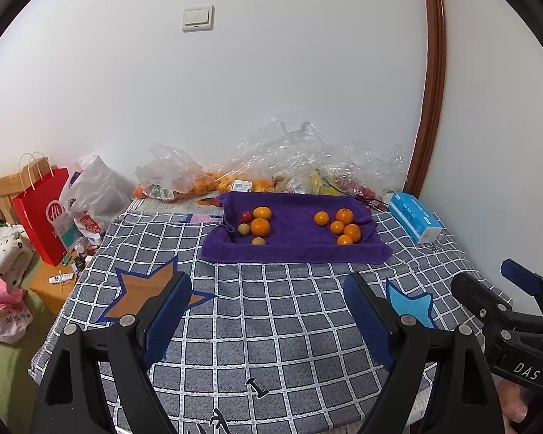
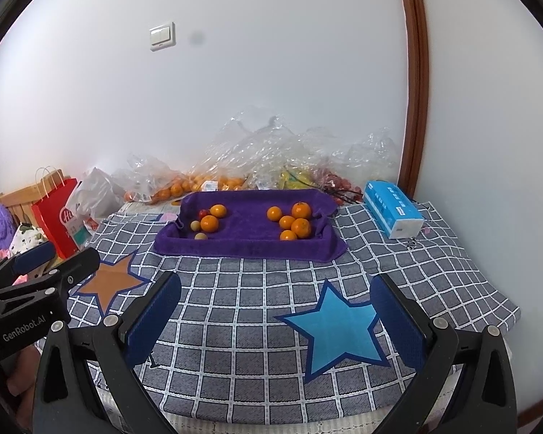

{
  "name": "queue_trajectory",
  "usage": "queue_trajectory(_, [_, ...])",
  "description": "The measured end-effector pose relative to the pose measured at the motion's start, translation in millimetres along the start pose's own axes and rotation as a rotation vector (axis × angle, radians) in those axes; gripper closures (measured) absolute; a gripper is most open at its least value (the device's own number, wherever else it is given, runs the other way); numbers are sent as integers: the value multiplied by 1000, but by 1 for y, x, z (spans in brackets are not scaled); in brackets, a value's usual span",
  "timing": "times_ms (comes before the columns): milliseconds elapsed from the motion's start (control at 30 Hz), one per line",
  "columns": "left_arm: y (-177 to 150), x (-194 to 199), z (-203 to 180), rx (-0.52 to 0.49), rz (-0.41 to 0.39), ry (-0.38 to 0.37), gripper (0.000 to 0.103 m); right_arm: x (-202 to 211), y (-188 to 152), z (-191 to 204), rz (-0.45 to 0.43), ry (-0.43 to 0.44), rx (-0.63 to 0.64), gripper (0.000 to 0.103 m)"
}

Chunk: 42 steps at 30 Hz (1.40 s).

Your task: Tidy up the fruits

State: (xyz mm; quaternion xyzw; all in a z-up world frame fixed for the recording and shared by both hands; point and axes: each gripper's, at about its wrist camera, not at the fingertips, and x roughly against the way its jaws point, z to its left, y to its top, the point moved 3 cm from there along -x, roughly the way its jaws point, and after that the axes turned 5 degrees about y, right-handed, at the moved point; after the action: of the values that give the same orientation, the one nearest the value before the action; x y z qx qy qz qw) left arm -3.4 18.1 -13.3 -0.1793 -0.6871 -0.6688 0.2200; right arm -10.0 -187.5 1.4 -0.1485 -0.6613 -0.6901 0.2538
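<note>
Two heaps of fruit, both on the purple towel (image 1: 293, 253) at the far side of the checked cloth (image 1: 271, 325), well apart from both grippers.

Left heap (image 1: 255, 226): two oranges, one little red tomato (image 1: 246, 216) and two pale fruits (image 1: 244, 229). Mixed up, so likely the heap to sort. Right heap (image 1: 340, 228): five oranges, close together, some touching. Looks tidy already.

Left gripper (image 1: 268, 282): jaws wide apart, nothing between them but cloth. Right gripper (image 2: 276, 280): jaws wide apart too, holding nothing. Side by side, low over the near edge of the cloth, both looking straight at the towel.

Now the big thing for the next move. From the left gripper, straight ahead and a tiny bit to the left to reach the mixed heap. From the right gripper, straight ahead to the five oranges, and off to the left for the mixed heap. So probably a job for the left hand first.

Round fruit, so no long side to line up with. Any way of closing works. Little tomato snug against an orange, though, so needs a careful pinch, or else may roll or squash.

Far to go first: over the orange star (image 1: 152, 289) and up to the towel.
</note>
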Motion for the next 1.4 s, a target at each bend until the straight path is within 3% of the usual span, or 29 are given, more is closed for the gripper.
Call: queue_trajectory(1400, [-1,6,-2,-8,-9,11,18,4,-3,-2,-3,0,0,0])
